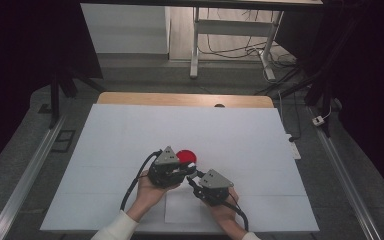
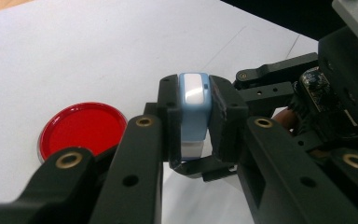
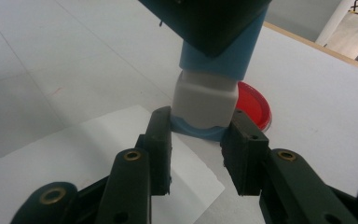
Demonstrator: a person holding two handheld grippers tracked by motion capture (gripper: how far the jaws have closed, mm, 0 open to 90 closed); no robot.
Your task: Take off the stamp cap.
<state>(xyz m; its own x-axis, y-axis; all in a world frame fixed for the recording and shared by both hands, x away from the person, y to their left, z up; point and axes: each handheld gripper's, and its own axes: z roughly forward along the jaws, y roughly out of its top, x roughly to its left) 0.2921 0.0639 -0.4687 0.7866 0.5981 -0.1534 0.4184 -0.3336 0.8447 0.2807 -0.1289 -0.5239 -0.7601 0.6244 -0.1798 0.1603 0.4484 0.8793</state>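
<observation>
Lying on the table (image 1: 130, 130) near its front edge: dish (image 1: 186, 156) just behind both grippers, sheet of paper (image 1: 180, 210) under them, at the front edge, centre.

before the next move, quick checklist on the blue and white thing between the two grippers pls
1. Left gripper shut on the blue and white piece: ok.
2. Right gripper closed on the piece's lower end: cannot tell; its jaws flank the blue base, contact unclear.
3. White section seated against the blue body: ok, no gap shows.
4. Red dish out of the grippers' way: ok, it lies flat just beyond them.
5. Paper sheet flat under the piece: ok.
</observation>
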